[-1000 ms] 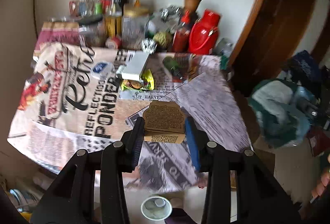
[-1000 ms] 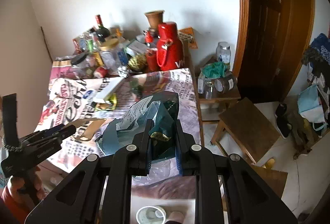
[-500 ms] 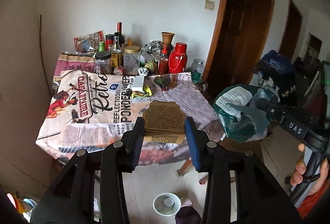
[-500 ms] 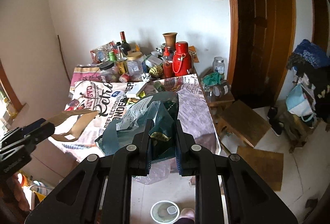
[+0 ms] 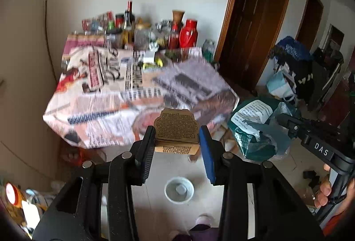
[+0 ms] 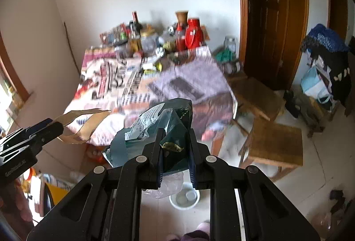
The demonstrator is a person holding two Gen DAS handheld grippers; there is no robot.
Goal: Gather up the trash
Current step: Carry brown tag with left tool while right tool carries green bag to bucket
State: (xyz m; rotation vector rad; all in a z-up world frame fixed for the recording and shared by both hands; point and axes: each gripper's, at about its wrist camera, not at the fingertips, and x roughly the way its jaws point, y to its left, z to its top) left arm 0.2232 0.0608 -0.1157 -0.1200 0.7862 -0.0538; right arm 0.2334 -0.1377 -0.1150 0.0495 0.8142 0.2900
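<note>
Cluttered table [image 5: 137, 94] at 12 o'clock under a printed cloth, bottles crowding its far edge; tiled floor below with a white bowl [image 5: 179, 189] at 6.

Left gripper [image 5: 176, 143] pinching a brown card [image 5: 175, 132] between its pads. Right gripper [image 6: 175, 147] clamped narrow on a green bag [image 6: 164, 127], loose film hanging under it.

Risk: thin card could twist free in a fast swing; slack bag could slip or snag.

Both tilted downward, side by side, well clear of the table edge.
</note>
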